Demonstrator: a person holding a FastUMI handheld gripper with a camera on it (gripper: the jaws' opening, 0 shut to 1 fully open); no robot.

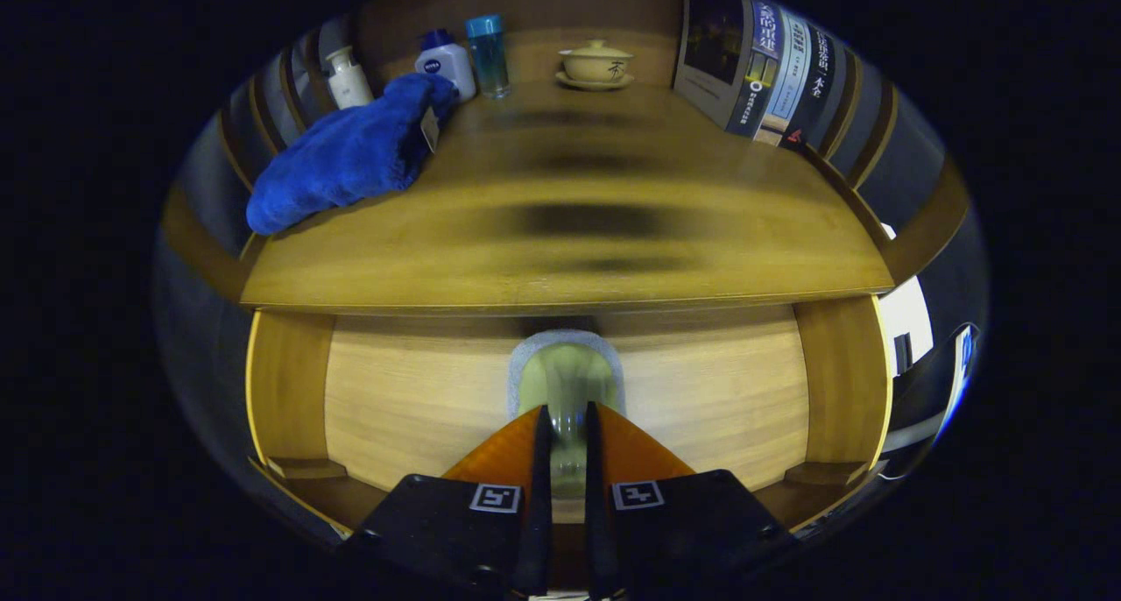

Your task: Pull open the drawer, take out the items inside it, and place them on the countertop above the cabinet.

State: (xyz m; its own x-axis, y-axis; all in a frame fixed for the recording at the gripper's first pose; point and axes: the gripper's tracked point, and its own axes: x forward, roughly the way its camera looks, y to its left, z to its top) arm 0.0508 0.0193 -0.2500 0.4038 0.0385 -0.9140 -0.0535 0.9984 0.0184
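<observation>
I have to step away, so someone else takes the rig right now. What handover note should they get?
Tongs: nearly closed around the pale drawer handle, fingers either side; firm contact cannot be confirmed.
Drawer: front faces the tongs under the countertop; no contents visible.
Countertop holds a blue towel, bottles, lidded cup and books.
Done: handle reached.
Left: pull drawer open, lift items out, place them on the countertop.

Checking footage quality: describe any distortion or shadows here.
Gripper view: fisheye bends the wooden countertop edge into a curve; soft dark shadow bands cross its middle; the blue folded towel stays sharp; the gripper, closed on the pale green drawer handle, is well lit.
</observation>
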